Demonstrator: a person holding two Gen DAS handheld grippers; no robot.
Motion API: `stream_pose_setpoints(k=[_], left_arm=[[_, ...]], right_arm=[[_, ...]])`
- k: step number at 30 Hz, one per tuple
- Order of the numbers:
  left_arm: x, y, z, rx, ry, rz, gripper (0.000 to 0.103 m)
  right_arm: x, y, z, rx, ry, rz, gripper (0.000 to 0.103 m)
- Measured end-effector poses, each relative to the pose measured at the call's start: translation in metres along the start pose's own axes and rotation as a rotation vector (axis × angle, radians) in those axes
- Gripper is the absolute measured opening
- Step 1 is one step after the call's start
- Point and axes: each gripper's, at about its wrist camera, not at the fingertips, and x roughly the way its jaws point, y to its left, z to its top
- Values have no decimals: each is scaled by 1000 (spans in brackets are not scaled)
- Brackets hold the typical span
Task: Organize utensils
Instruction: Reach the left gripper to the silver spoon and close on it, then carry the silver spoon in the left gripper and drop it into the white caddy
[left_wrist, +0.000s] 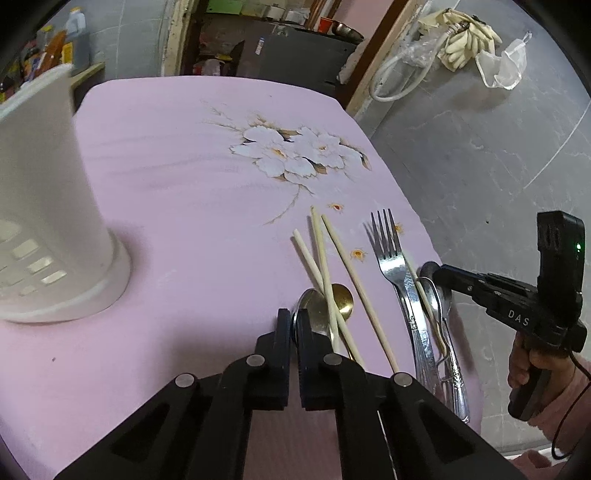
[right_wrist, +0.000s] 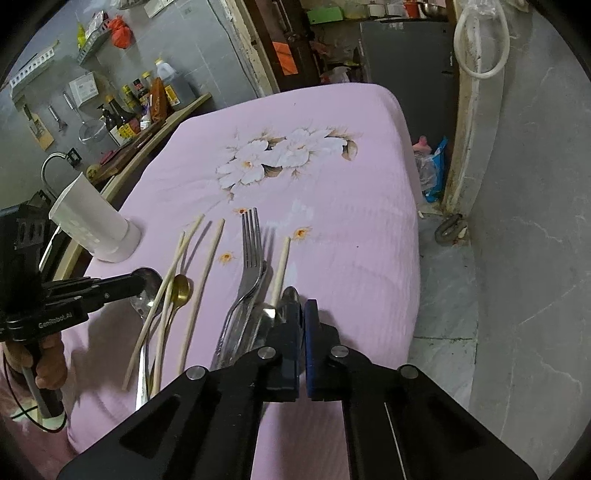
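Observation:
A white utensil holder (left_wrist: 55, 221) stands at the table's left; it also shows in the right wrist view (right_wrist: 94, 225). My left gripper (left_wrist: 293, 321) is shut on the bowl edge of a silver spoon (left_wrist: 314, 314), which lies under crossed chopsticks (left_wrist: 321, 266) beside a gold spoon (left_wrist: 343, 301). My right gripper (right_wrist: 301, 306) is shut on the bowl of another silver spoon (right_wrist: 290, 295), next to a fork (right_wrist: 249, 258) and one chopstick (right_wrist: 280, 266). In the left wrist view the right gripper (left_wrist: 439, 275) sits at that spoon (left_wrist: 436, 295).
The table has a pink floral cloth (left_wrist: 221, 166). Its right edge drops to a grey tiled floor (left_wrist: 480, 147). A shelf with bottles (right_wrist: 147, 96) stands behind the table on the left. A white hose (right_wrist: 480, 40) hangs on the wall.

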Motion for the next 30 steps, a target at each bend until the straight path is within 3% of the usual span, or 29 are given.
stream_pose_setpoints(k=[7, 15, 22, 30], left_arm=[[-39, -1, -8, 0, -92, 92, 4], [-87, -4, -11, 57, -223, 184, 4], [-133, 8, 1, 71, -311, 207, 4], [-199, 38, 19, 34, -465, 245, 4]], right_arm=[[-44, 25, -16, -5, -97, -173, 2], [-108, 58, -22, 16, -280, -339, 2], [-154, 94, -3, 53, -461, -365, 2], [-167, 166, 49, -14, -633, -300, 2]])
